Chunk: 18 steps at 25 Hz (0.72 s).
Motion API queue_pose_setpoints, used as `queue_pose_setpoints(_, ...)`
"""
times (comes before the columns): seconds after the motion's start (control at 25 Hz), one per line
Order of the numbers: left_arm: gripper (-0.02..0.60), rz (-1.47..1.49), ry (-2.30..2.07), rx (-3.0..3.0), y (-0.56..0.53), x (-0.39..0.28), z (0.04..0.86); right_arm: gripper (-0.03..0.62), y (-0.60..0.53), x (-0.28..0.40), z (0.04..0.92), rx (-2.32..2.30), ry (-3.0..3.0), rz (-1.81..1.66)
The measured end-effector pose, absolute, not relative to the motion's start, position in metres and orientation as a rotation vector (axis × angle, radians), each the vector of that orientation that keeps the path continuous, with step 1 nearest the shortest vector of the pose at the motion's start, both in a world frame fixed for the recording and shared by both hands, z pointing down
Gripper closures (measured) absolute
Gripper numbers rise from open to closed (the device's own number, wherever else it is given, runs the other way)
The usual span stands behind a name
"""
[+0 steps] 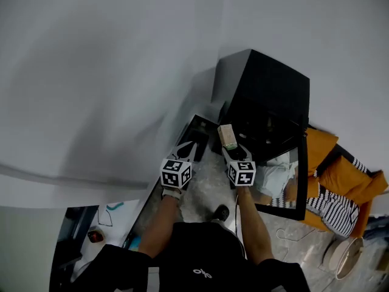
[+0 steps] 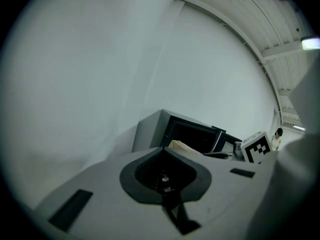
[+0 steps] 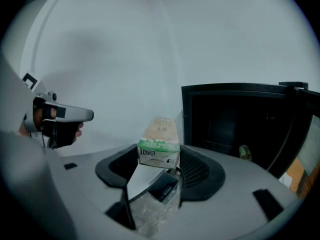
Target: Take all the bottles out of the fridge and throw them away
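While the fridge (image 1: 267, 96) stands with its door (image 1: 302, 163) swung open, one item is out: a green-and-beige carton (image 3: 159, 141), more a carton than a bottle, clamped upright between the jaws of the right gripper (image 3: 160, 159), just in front of the fridge. Left gripper (image 2: 163, 156): jaws together, nothing between them, to the left of the fridge front. Remaining, by my judgement: a small greenish container (image 3: 244, 152) on a shelf inside the fridge, and the discarding of the carton. Hard to make out: the dark fridge interior and any further contents. A dark open box (image 1: 197, 129) left of the fridge may be the bin; uncertain.
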<state>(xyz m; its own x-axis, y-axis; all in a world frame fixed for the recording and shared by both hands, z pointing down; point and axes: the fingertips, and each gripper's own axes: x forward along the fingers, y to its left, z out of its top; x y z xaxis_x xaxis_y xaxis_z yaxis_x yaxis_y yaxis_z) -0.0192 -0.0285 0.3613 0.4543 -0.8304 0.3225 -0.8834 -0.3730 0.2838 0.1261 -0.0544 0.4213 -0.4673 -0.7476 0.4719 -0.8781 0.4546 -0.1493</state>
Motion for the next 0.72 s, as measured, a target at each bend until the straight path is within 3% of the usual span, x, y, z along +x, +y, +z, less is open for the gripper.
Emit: queue_pose_setpoints(0.72, 0.578, 0.257, -1.492, 2.261, -0.031, -0.075, 0.401, 0.326, -0.073, 0.061, 0.458, 1.227, -2.383, 0.538)
